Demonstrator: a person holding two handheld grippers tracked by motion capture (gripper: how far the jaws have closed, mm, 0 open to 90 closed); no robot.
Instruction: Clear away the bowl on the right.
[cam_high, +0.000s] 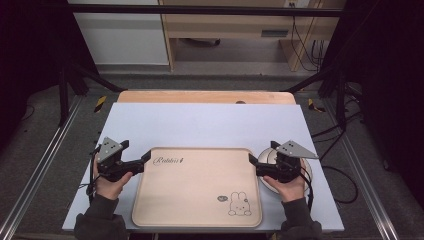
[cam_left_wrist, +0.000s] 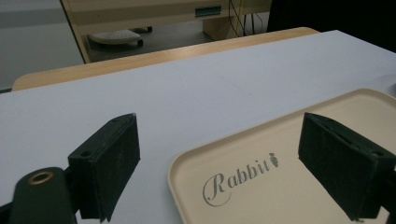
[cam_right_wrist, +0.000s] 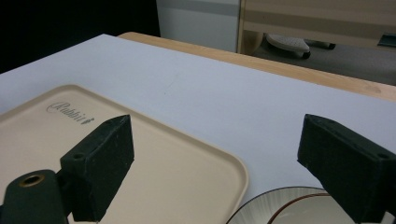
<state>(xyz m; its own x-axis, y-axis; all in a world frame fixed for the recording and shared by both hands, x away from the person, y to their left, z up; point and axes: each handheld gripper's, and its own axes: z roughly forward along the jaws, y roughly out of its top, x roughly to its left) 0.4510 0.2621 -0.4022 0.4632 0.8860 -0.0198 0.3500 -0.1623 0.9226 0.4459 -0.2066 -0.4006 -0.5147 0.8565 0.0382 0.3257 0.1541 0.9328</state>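
A: The room is dark at both sides, with a pale wooden cabinet (cam_high: 235, 30) at the back and black frame rails around a wooden table (cam_high: 206, 96) covered by a pale blue-white sheet (cam_high: 210, 125).

B: What lies on the sheet?

A: One flat beige plastic tray with rounded corners (cam_high: 197, 187), printed with the word "Rabbit" at its far left corner and a small rabbit drawing near its right front corner. It sits at the near middle of the sheet, and nothing is in it. Just beside its right edge is one round white plate with a dark rim line (cam_high: 270, 186); whether anything is on it I cannot tell.

B: And the tools?

A: Two. The left gripper (cam_high: 146, 159) is held at the tray's far left corner, jaws wide apart, one above the sheet and one above the tray. The right gripper (cam_high: 253, 161) is at the tray's far right corner, above the plate, jaws spread wide with nothing between them.

B: Anything in the way?

A: The right hand (cam_high: 290, 187) covers much of the plate.
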